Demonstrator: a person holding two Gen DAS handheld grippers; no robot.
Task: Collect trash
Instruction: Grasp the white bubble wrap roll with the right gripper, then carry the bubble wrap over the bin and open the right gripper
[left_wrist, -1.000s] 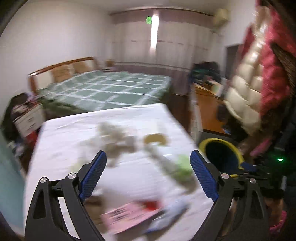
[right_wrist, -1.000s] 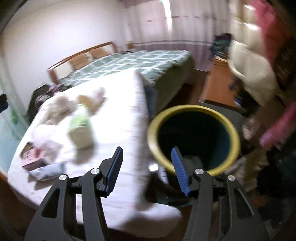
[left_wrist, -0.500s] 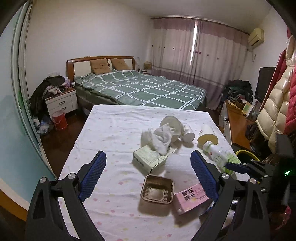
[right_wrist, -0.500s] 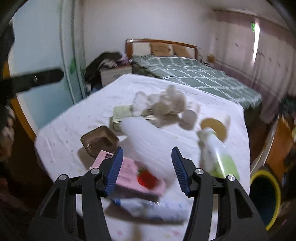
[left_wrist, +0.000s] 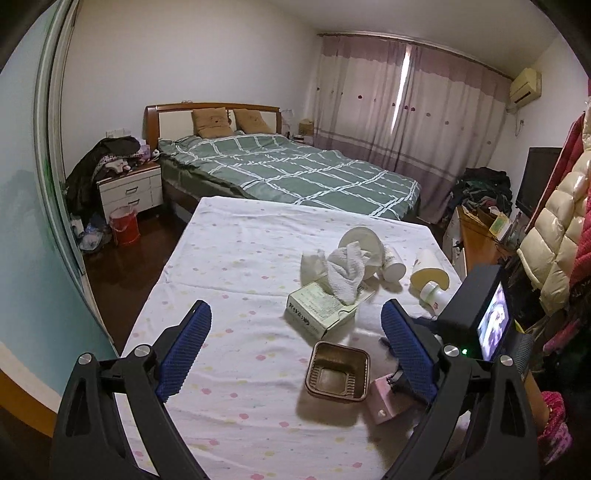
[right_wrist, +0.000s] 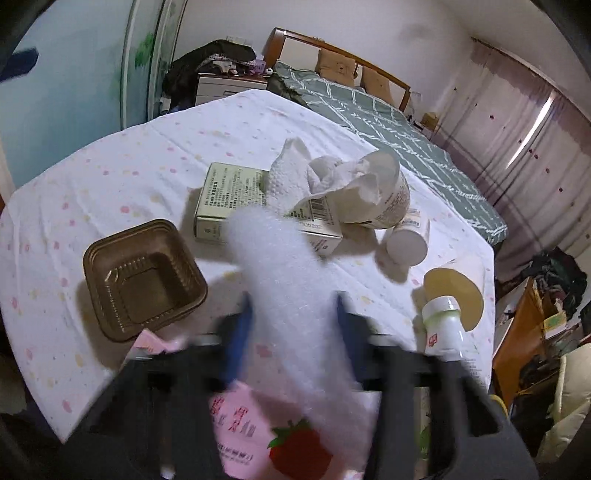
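One piece of trash in play: foam (right_wrist: 280, 258), low over the near end of the table (right_wrist: 110, 166), between the fingers of the right gripper (right_wrist: 291, 302). Just closed in on it, seemingly pinching its sides, though blurred. Probably feather-light, soft and squashy, so apt to flop or slip; best gripped mid-length. Left gripper (left_wrist: 295, 343) spread wide, holding nothing. Underneath: pink pack (right_wrist: 243, 424). Close by: tray (right_wrist: 144, 280), box (right_wrist: 229, 199), tissue (right_wrist: 295, 173), cup (right_wrist: 384, 195), bottle (right_wrist: 443, 328). Nothing seen blocking a lift.

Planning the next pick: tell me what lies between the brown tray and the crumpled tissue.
A pale box sits between brown tray and crumpled tissue, in both wrist views.
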